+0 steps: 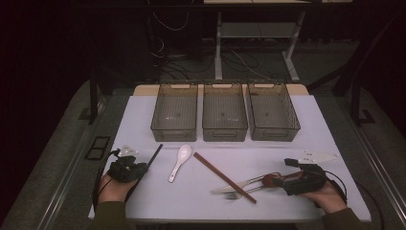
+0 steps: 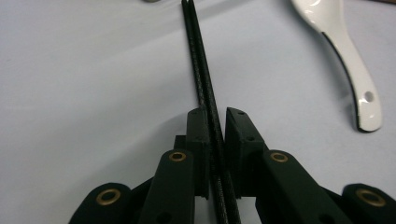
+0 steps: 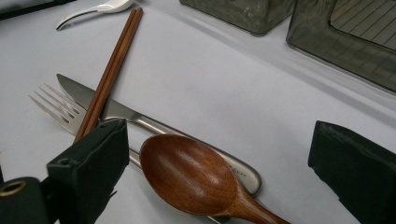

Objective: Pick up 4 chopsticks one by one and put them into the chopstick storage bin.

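A pair of black chopsticks lies on the white table at the left. My left gripper is low over their near end, and its pads sit tight against both sides of the pair. At the right, a wooden spoon rests with its bowl on a steel knife. My right gripper stands wide open, one jaw on each side of the spoon's bowl, touching nothing.
A white ceramic spoon lies right of the black chopsticks. Brown chopsticks cross a fork and the knife. Three empty dark bins stand in a row at the back.
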A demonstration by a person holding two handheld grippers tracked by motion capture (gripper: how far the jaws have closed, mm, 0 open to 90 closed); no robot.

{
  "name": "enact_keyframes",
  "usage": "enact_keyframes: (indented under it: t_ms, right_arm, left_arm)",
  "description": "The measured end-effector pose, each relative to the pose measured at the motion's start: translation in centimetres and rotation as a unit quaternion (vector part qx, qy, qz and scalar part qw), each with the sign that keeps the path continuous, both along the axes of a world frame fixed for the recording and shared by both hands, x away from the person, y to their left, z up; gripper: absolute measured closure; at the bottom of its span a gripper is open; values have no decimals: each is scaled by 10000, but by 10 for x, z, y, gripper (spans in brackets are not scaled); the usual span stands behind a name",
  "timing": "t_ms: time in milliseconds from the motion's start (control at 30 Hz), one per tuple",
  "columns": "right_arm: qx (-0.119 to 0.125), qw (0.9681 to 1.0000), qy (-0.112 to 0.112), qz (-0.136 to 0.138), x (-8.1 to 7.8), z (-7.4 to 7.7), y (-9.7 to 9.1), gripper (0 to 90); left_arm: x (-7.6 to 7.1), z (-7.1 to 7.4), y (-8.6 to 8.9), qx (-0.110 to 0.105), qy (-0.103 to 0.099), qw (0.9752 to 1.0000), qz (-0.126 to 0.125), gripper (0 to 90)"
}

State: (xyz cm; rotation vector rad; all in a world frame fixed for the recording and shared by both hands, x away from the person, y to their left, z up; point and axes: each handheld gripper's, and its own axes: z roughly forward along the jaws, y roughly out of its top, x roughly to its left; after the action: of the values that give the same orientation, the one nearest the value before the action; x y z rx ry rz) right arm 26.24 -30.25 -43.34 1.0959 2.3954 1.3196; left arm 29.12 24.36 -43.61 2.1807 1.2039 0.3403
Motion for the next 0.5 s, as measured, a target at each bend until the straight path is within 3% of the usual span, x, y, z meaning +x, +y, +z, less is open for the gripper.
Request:
enact_keyframes:
  t_ms: [500]
  right_arm:
    - [-7,10000,-3,5,0,0,0,50]
  left_arm:
    - [12,-2,-25,-91,-44,9980,-625,796]
